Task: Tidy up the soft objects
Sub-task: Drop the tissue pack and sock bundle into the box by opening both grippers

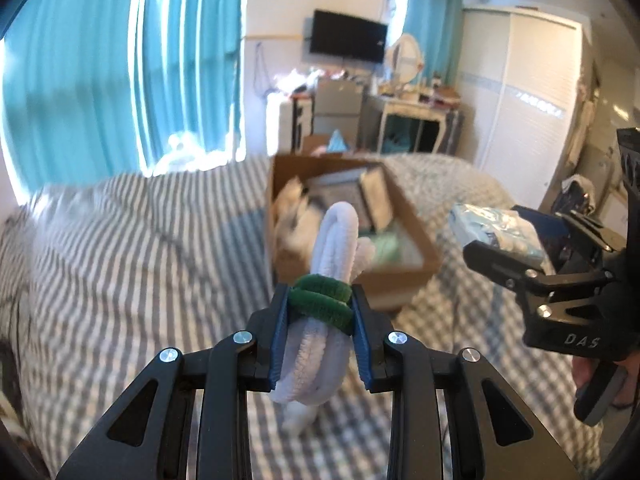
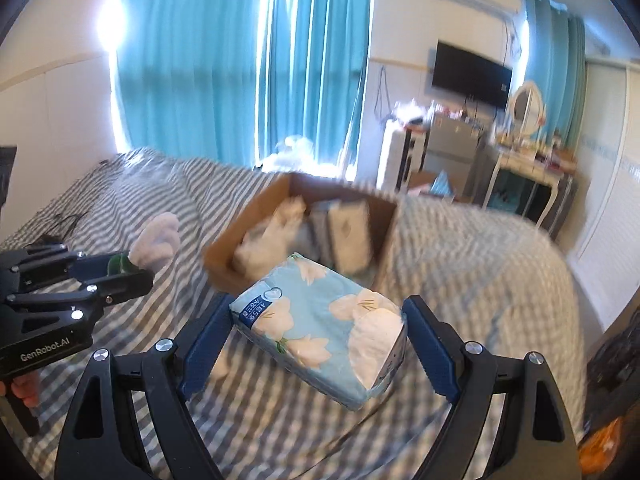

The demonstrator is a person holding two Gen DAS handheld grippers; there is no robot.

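Observation:
My left gripper (image 1: 320, 300) is shut on a white fuzzy bundle (image 1: 332, 252) bound with a green fuzzy band (image 1: 322, 302), held above the striped bed. It also shows in the right wrist view (image 2: 120, 268) at the left. My right gripper (image 2: 316, 312) is shut on a light-blue flowered tissue pack (image 2: 320, 328), also in the air; it shows in the left wrist view (image 1: 496, 232) at the right. A cardboard box (image 1: 420, 240) lies on the bed ahead of both, holding a white plush item (image 2: 272, 236) and flat packs (image 2: 348, 236).
The bed (image 2: 460, 248) has a grey-and-white striped cover. Teal curtains (image 1: 100, 80) hang behind. A dresser (image 1: 416, 112) with a mirror, a small fridge (image 1: 338, 108), a wall TV (image 1: 348, 36) and a white wardrobe (image 1: 532, 92) stand beyond the bed.

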